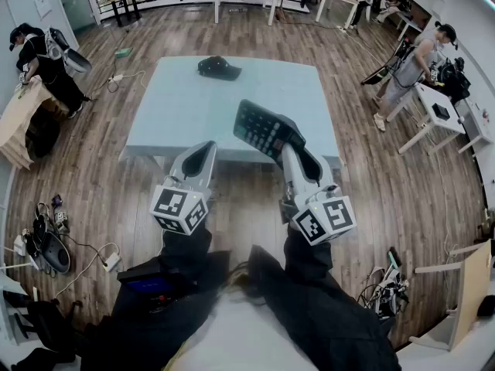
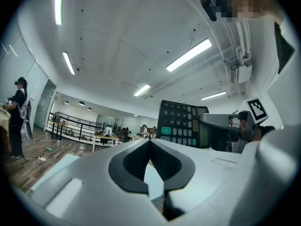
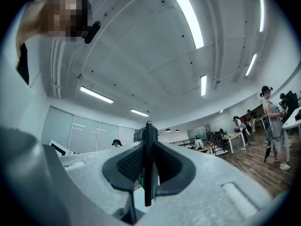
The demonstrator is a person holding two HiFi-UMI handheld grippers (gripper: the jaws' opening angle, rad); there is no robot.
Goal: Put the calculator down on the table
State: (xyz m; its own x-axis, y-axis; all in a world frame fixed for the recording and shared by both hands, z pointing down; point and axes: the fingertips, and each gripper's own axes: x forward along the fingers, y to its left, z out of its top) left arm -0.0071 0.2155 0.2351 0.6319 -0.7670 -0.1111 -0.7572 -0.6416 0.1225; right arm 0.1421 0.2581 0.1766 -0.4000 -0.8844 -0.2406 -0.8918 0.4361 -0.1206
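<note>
Clamps the calculator (image 3: 148, 173) with the right gripper (image 3: 147, 147), both pads pressed on its flat faces. Shows only its thin edge in the right gripper view, standing upright in the middle of the jaws.

Holds the left gripper (image 2: 150, 142) with its jaws pressed together, tips meeting and nothing between them. Carries it just beside the right one, a little lower in the head view, apart from the calculator.

Holds the calculator in the air, sticking out past the jaw tips. Seen from the head view, lies over the near right part of the table (image 1: 178, 107), keypad facing up and to the left. Does not seem to touch the tabletop, though the gap cannot be read exactly.

Judged from this, nothing of the putting down done yet: lifted and gripped, not released. Left to do, probably: lower over a bare part of the pale tabletop, turn the flat back down, spread the jaws, then draw the gripper away. Some risk of tipping if released while on its edge.

On the far side of the table, well apart from both grippers, a dark object, perhaps a cap (image 1: 219, 68). As for containers, none to be recognised on the table in these views.
</note>
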